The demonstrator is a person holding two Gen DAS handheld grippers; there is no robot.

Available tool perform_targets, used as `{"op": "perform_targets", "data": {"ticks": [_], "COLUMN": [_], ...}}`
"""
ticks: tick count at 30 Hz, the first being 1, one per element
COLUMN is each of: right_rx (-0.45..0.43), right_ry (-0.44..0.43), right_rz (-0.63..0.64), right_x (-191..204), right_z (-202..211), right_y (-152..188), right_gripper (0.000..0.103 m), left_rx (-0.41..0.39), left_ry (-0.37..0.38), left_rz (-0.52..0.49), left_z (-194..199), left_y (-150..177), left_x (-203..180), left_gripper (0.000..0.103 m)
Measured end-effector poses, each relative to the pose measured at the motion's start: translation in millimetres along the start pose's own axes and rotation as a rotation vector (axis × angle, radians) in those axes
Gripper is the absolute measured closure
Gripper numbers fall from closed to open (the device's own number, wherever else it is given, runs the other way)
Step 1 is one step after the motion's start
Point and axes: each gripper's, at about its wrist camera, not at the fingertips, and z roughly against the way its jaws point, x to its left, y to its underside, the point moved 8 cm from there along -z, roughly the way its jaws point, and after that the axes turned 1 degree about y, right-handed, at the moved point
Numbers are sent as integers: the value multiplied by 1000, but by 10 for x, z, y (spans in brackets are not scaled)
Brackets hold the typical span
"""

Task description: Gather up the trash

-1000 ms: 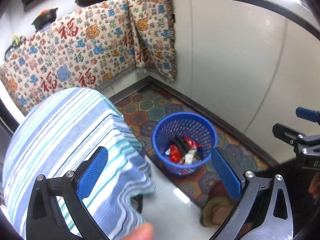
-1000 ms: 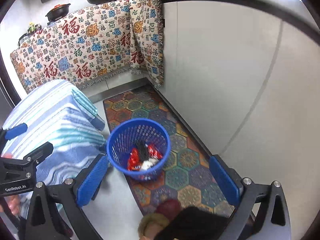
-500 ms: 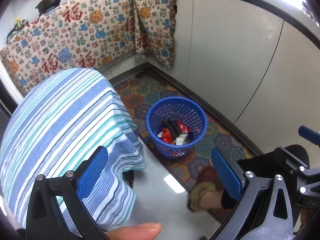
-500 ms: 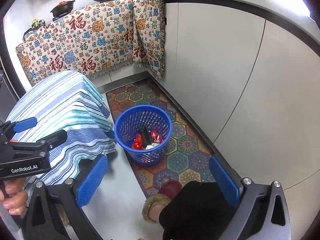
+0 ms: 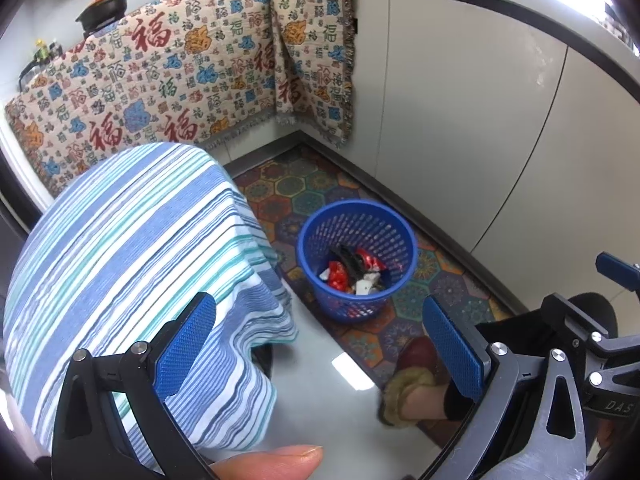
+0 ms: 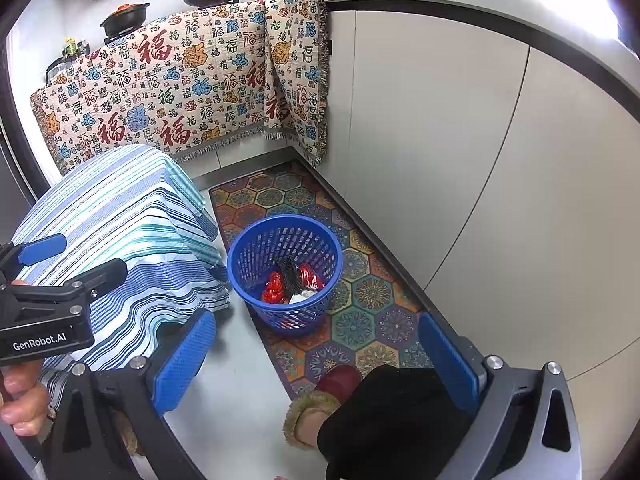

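Both claws, left [image 5: 320,348] and right [image 6: 316,354], are spread wide and hold nothing. One blue basket [image 6: 240,258] on the floor mat [image 6: 372,292] holds two red wrappers [image 6: 274,288].

At centre frame the blue mesh wastebasket [image 6: 286,276] has an open mouth you can reach from above, with wrappers [image 6: 290,282] low inside. On the left, the striped cloth-covered table [image 6: 120,232] crowds its rim. The white cabinet fronts [image 6: 460,140] wall off the right. Bare grey floor [image 6: 236,376] lies open at lower centre, where your slippered foot [image 6: 320,404] stands on the patterned mat [image 6: 360,320].
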Motion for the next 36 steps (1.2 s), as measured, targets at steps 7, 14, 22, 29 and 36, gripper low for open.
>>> {"op": "perform_targets", "data": {"ticks": [7,14,22,29,36], "right_rx": [4,2,4,5,16], "right_ry": [-4,-4,-6,-5,-7], "right_rz": [5,7,13,15,16], "right_x": [2,-13,-56,-62,-72], "right_z": [-17,-29,-57,-66,-100], "right_y": [-15,-25,-41,-48,-31], "right_gripper": [0,0,0,0,0], "left_rx": [3,5,10,12,20], "left_ry": [-5,-2,-2,-3,2], "left_rz": [-5,-10,-21,-22,-25], "left_z": [-9,-12,-28,-36,-63], "left_y": [-5,-21,-16,-21,-18], "left_x": [-9,-39,-80,-98,-121], "left_gripper": [0,0,1,1,1]}}
